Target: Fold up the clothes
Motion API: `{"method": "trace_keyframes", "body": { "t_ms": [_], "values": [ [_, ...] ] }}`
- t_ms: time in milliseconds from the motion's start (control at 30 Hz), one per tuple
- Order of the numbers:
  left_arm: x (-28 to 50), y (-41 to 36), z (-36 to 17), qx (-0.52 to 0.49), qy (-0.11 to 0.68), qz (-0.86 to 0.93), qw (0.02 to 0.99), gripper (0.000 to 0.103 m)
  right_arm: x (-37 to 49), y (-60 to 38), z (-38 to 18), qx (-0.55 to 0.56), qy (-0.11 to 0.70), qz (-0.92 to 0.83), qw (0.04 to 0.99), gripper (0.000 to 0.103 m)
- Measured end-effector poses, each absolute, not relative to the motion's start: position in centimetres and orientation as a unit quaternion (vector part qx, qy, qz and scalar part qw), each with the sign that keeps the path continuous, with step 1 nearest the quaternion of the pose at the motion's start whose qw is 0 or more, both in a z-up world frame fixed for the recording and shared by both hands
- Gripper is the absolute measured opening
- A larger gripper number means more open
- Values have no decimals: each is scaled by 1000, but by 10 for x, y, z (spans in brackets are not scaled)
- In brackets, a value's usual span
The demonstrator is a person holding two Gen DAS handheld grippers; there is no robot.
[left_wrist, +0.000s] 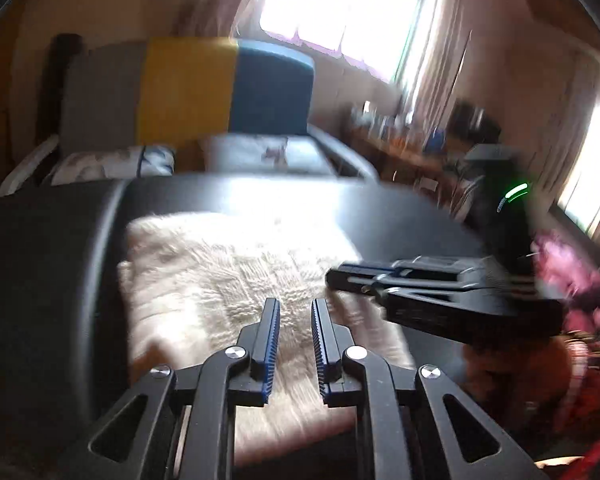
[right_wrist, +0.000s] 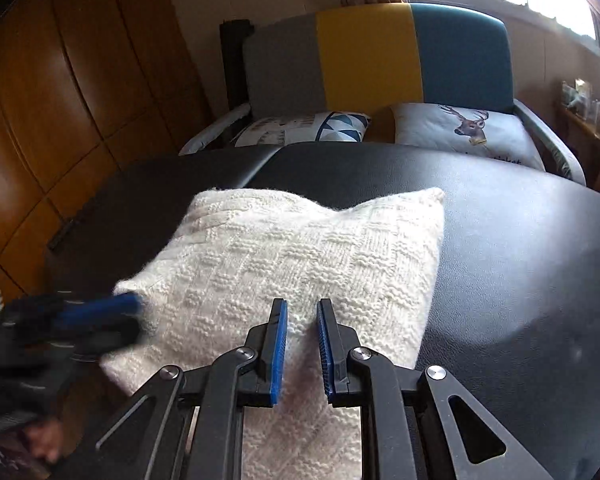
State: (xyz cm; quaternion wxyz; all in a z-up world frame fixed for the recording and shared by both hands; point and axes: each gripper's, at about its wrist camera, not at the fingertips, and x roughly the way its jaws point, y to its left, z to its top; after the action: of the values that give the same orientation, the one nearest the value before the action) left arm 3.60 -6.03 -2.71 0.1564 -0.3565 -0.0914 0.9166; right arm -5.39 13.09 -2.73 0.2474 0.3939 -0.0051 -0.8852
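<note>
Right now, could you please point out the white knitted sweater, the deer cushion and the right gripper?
white knitted sweater (right_wrist: 300, 256): right wrist view, middle of the folded knit.
deer cushion (right_wrist: 468, 128): right wrist view, its printed face.
right gripper (right_wrist: 302, 344): right wrist view, between its fingertips.

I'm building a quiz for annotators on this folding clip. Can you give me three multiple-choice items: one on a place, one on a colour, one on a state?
1. Where does the white knitted garment lie?
A. black padded table
B. sofa
C. floor

2. Colour of the sofa back's middle panel?
A. red
B. yellow
C. white

3. The right hand-held gripper is:
A. shut on cloth
B. open, holding nothing
C. out of view

Answers: A, black surface shows around the garment; B, yellow sits between grey and teal; B, a gap separates its blue pads.
</note>
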Motion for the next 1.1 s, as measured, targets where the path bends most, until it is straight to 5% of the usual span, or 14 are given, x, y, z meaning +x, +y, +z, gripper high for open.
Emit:
{"method": "trace_keyframes", "body": {
  "t_ms": [267, 400, 667, 900, 1100],
  "values": [
    [-5, -82, -85, -412, -82, 898, 132, 11, -60, 125, -35, 396, 6, -883, 252, 16],
    [-16, -87, -101, -399, -102, 901, 136, 9, -59, 106, -53, 385, 77, -890, 230, 15],
    [-19, -84, -52, -367, -107, 914, 135, 9, -71, 149, -12, 372, -17, -898, 234, 15],
    [-63, -56, -51, -419, 9, 899, 124, 10, -112, 129, -29, 429, 34, -870, 239, 16],
    [-73, -66, -61, -430, -20, 894, 124, 11, -132, 126, -59, 442, 26, -870, 219, 15]
  ]
}}
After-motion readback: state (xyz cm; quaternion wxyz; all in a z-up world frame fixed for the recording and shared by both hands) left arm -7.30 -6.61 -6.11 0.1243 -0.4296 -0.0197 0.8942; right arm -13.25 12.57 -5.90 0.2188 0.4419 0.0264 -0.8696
